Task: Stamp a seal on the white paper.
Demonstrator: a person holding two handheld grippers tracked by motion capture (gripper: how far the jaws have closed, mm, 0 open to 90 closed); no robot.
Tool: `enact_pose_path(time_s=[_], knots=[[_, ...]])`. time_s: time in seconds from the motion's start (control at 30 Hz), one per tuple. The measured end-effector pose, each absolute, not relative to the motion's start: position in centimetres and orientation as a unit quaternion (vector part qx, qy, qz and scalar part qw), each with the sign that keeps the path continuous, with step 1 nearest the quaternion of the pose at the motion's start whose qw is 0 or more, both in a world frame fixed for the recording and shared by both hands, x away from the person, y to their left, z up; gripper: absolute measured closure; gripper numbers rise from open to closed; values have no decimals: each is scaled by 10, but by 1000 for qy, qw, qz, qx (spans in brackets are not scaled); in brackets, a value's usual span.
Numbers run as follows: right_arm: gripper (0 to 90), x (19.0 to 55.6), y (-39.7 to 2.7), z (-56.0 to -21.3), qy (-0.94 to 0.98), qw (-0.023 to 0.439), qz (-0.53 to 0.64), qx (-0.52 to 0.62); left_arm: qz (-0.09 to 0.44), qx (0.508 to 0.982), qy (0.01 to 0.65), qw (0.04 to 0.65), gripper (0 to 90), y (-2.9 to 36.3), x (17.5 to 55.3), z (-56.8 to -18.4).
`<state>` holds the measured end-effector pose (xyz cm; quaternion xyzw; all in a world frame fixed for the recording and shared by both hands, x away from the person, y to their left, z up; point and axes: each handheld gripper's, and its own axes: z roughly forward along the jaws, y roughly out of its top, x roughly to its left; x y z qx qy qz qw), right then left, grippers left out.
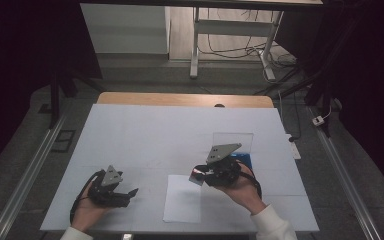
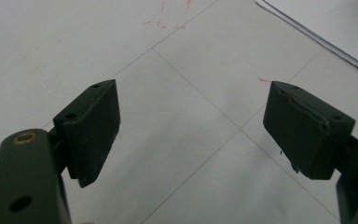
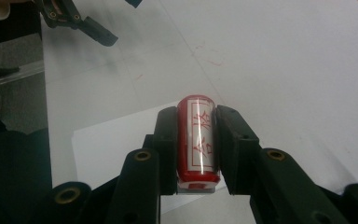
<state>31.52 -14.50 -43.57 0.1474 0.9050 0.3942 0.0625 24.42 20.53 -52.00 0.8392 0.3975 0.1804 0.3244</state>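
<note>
Fingers of my right gripper (image 3: 198, 140) squeeze a red stamp (image 3: 197, 140) with red signs on its clear side. I hold it just above the small white paper (image 1: 182, 198) on the desk (image 1: 145, 135). My left gripper (image 2: 191, 135) rests wide open with nothing in it, well apart. The stamp is round and smooth, so it could roll or slip out. I think its inked end points down, but I cannot see it well. If I tilt it, the mark could smear or miss the paper.
</note>
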Motion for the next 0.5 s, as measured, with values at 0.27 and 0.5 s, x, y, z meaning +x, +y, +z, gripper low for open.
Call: enact_pose_path(time_s=[0.27,0.5], knots=[[700,311,-135,-443,912,57,383,136,180,840,397,324,190,206,244,-520],[700,307,-126,-451,917,51,375,130,181,840,396,324,190,205,244,-520]])
